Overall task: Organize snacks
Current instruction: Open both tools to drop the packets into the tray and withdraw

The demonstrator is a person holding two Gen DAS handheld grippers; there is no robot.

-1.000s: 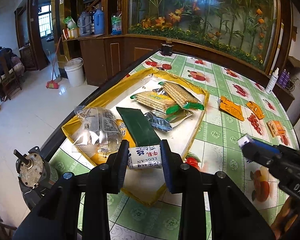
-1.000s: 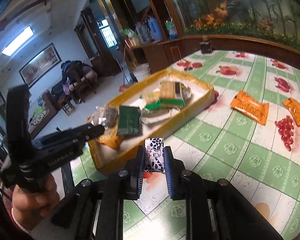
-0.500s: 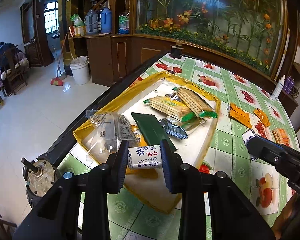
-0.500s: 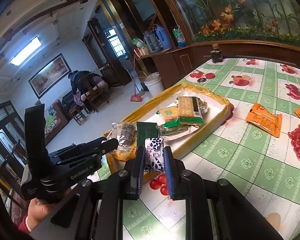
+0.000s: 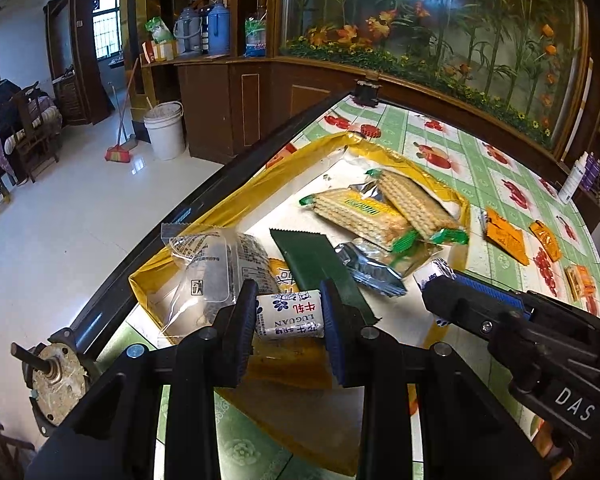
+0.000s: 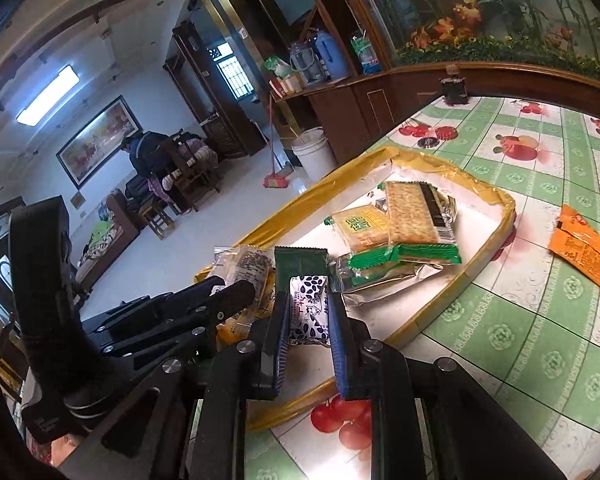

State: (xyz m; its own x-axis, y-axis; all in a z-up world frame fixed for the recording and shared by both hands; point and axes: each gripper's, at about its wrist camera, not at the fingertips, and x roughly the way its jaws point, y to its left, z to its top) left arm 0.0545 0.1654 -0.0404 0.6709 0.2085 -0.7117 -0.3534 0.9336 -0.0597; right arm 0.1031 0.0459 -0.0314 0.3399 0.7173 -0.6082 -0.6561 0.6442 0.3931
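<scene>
My left gripper [image 5: 288, 308] is shut on a small white candy packet with blue print [image 5: 290, 315], held over the near end of the yellow tray [image 5: 236, 204]. My right gripper [image 6: 308, 312] is shut on a similar white packet with dark leaf print [image 6: 309, 310], also over the tray's near end [image 6: 476, 264]. In the tray lie cracker packs [image 5: 360, 212], a dark green packet [image 5: 316, 264], a clear-wrapped snack [image 5: 216, 264] and a silver packet [image 5: 370, 270]. The right gripper shows in the left wrist view [image 5: 436, 280]; the left one shows in the right wrist view [image 6: 236, 292].
Orange snack packets [image 5: 504, 236] lie on the green-patterned tablecloth right of the tray; one shows in the right wrist view [image 6: 586, 252]. A dark jar [image 5: 366, 94] stands at the table's far end. The table edge [image 5: 204, 200] runs along the tray's left side.
Both grippers have moved forward over the tray's near end, each still holding its packet. The right gripper has come closer to the left one.
</scene>
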